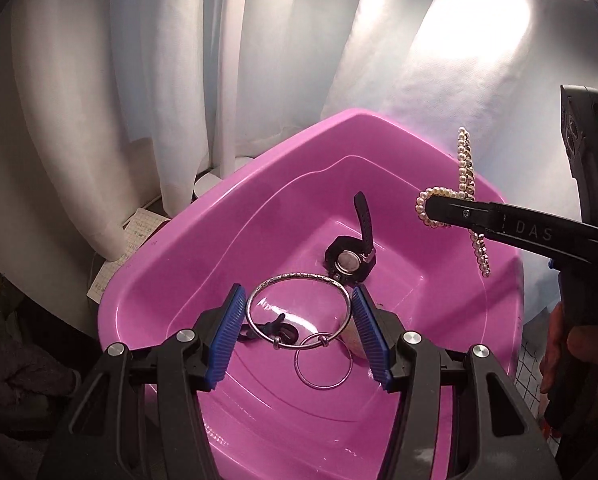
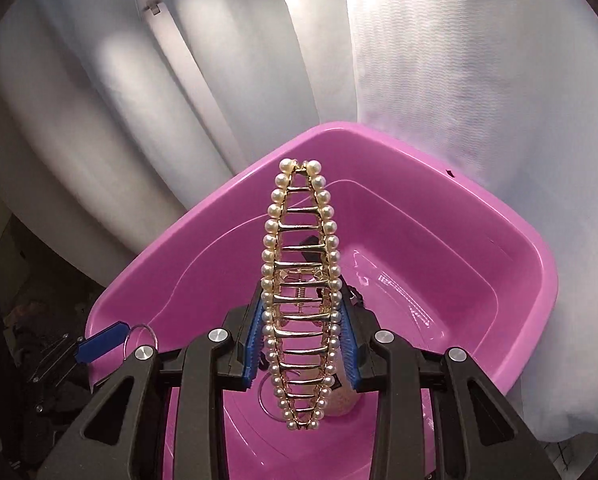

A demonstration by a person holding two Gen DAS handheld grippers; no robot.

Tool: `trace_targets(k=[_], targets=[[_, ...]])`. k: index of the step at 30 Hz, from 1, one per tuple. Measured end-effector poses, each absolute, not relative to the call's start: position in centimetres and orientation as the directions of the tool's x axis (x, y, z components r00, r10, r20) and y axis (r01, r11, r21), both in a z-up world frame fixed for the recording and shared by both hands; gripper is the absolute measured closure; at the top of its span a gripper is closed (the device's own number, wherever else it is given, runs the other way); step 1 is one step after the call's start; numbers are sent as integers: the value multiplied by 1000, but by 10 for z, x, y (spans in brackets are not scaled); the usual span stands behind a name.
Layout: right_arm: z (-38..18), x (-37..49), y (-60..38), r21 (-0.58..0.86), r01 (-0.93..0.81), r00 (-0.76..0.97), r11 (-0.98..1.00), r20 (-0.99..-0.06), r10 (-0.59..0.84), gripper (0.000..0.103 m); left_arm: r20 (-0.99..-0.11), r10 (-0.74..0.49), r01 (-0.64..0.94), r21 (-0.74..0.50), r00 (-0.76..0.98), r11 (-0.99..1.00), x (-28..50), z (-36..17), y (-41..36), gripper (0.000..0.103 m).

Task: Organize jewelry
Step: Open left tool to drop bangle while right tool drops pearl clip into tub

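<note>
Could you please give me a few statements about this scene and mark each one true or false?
1. The right gripper holds a pearl hair claw between its fingers. True.
2. The left gripper grips a silver bangle with a smaller ring hanging from it. True.
3. The basin is blue. False: it is pink.
4. A black watch lies inside the basin. True.
5. The watch is held by the right gripper. False: it rests on the basin floor, untouched.
</note>
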State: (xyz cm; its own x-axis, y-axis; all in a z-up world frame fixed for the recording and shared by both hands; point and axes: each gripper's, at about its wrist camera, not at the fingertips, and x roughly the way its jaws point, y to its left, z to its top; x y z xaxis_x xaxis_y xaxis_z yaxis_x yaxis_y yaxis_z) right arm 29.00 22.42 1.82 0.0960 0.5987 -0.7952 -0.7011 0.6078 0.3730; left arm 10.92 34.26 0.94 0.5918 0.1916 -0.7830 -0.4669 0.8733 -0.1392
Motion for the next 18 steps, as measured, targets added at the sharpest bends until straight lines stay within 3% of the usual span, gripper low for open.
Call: trace_targets(k=[14,16,18], targets=[[-28,312,285,317,-669,15,672,-898,439,71,-839,158,-459,-119,520,880,122,-9,353,49],[-28,313,288,304,-671,28,677,-901,432,70,-841,161,-458,-113,517,882,123,-9,352,49],[-28,314,292,300,-668,31,680,-903,429,61,-844,164,-456,-104,510,884,124,-10,351,48]])
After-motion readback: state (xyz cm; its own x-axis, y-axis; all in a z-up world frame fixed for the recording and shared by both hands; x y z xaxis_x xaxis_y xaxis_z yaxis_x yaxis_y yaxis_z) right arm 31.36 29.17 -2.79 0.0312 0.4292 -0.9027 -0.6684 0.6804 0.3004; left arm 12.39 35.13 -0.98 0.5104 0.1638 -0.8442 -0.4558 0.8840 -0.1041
